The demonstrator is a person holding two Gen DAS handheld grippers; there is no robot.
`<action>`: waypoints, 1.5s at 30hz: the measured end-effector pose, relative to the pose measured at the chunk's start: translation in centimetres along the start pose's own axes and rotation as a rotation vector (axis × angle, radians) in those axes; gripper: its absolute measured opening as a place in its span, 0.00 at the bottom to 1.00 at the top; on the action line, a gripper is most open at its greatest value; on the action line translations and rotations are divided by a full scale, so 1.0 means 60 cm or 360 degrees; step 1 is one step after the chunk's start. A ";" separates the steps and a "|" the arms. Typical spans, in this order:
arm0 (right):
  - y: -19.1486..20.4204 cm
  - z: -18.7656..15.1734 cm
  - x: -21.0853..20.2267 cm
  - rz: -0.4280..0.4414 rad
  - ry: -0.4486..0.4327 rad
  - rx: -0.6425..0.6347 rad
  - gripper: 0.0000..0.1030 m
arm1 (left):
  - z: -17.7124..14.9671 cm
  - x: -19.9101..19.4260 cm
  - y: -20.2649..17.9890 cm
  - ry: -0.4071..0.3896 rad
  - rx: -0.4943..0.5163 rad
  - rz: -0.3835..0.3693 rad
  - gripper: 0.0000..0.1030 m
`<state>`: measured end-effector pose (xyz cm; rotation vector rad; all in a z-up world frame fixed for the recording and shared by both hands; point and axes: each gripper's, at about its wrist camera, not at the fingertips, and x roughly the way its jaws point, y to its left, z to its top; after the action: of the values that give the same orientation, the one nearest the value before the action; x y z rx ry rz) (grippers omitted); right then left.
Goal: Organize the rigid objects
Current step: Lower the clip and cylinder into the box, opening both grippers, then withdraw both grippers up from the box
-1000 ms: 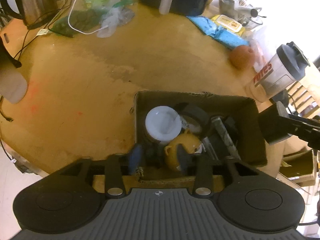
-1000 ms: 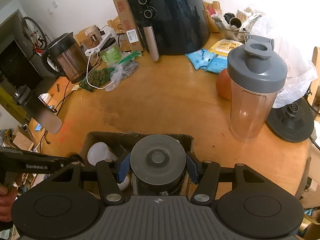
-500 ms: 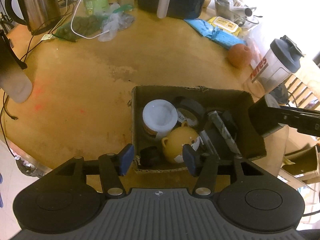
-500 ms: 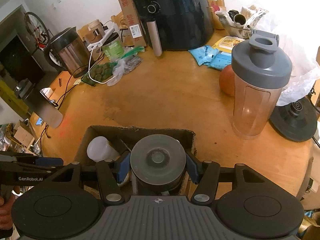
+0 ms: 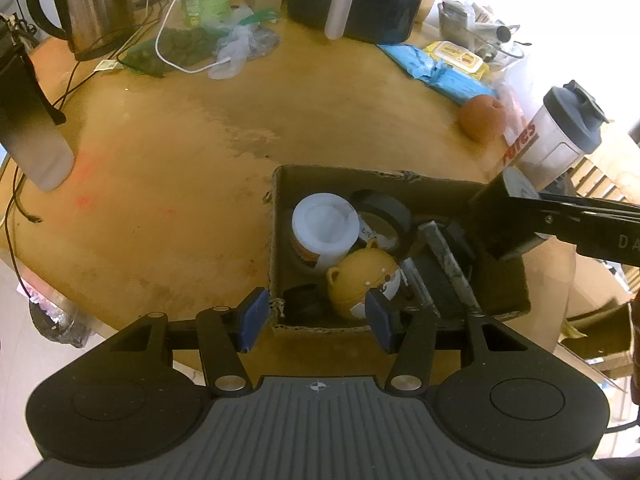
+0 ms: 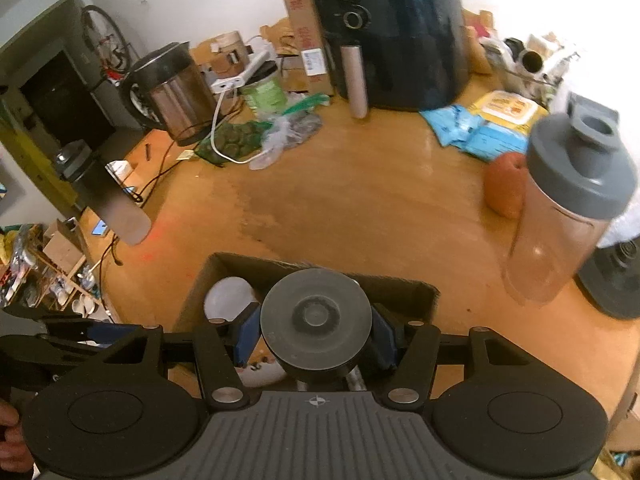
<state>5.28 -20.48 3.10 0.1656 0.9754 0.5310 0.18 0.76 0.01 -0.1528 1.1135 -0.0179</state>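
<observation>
A cardboard box (image 5: 400, 186) stands on the wooden table. In it lie a white-lidded jar (image 5: 324, 226), a black tape roll (image 5: 384, 212), a yellow bear-shaped pot (image 5: 360, 280) and some dark pieces. My left gripper (image 5: 316, 320) hovers open over the box's near wall, with nothing between its blue pads (image 5: 252, 318). My right gripper (image 6: 316, 336) is shut on a black canister with a grey lid (image 6: 316, 316). It holds the canister (image 5: 504, 216) above the right end of the box (image 6: 240, 266).
A shaker bottle (image 6: 568, 208) and an orange (image 5: 480, 116) stand right of the box. At the back are a kettle (image 5: 92, 4), a black air fryer (image 6: 400, 32), blue packets (image 5: 440, 72) and a white cable (image 5: 176, 60). A frosted bottle (image 5: 28, 120) is at the left edge.
My left gripper has lifted out of the box, away from the yellow pot, and its jaws stand wider. The right gripper, still holding the canister, has shifted slightly and rolled.
</observation>
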 end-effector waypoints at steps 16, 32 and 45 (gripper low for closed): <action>0.021 -0.012 0.013 -0.0053 0.0050 -0.0029 0.98 | -0.004 -0.005 0.004 0.0004 -0.0009 -0.0025 0.51; 0.014 -0.036 -0.018 -0.0352 -0.0011 -0.0001 1.00 | 0.009 -0.028 -0.012 -0.0216 0.0074 0.0126 1.00; 0.022 -0.054 -0.009 -0.0436 0.0134 -0.0006 1.00 | 0.007 -0.028 -0.037 -0.0175 0.0228 0.0234 1.00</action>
<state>1.91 -19.95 2.12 0.0055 1.0593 0.2902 -0.06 -1.26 1.99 0.0557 1.0074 0.0415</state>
